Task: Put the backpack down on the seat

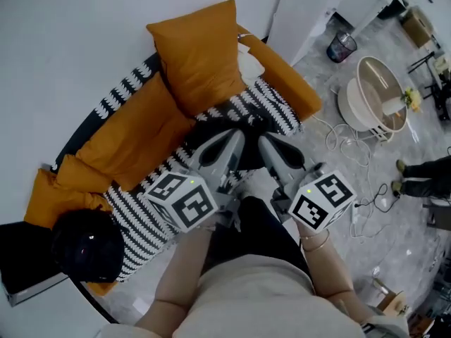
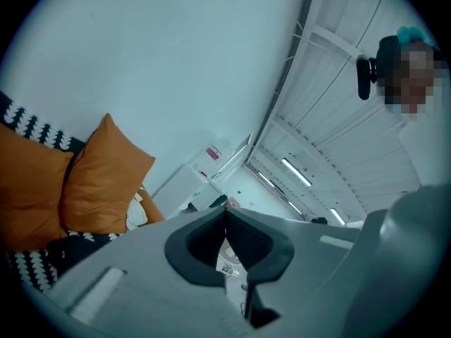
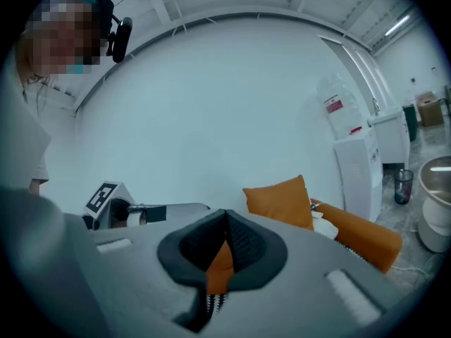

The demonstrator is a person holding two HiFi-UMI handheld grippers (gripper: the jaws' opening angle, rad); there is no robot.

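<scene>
1. Head view is showing the left gripper (image 1: 235, 138) and the right gripper (image 1: 266, 143) hovering side by side in the middle of the frame, pointing at the striped sofa seat (image 1: 137, 213). Both claws are pinching shut, and neither is holding anything.

2. The backpack (image 1: 215, 129), I am guessing, is the dark lump lying on the seat just past the claw tips, below the orange pillow (image 1: 201, 55). It is too dark for me to be sure.

3. A round black thing (image 1: 84, 245) is sitting on the seat at the lower left of the frame. It is looking a lot like a bag too, so someone could be reaching for the wrong one.

4. The dark lump seems to be lying close to the front edge of the seat. If it is hanging over, it could be sliding off onto the floor.

5. With the claws shut, any nudge to fix the bag is only going to be pushing it. They would need opening first, or the bag may be shoved away.

6. The orange pillow is leaning just behind the lump. A bump could be tipping it onto the bag.

7. Cables (image 1: 345, 143) are snaking over the floor at the right of the frame. A step that way could be catching a foot.
</scene>
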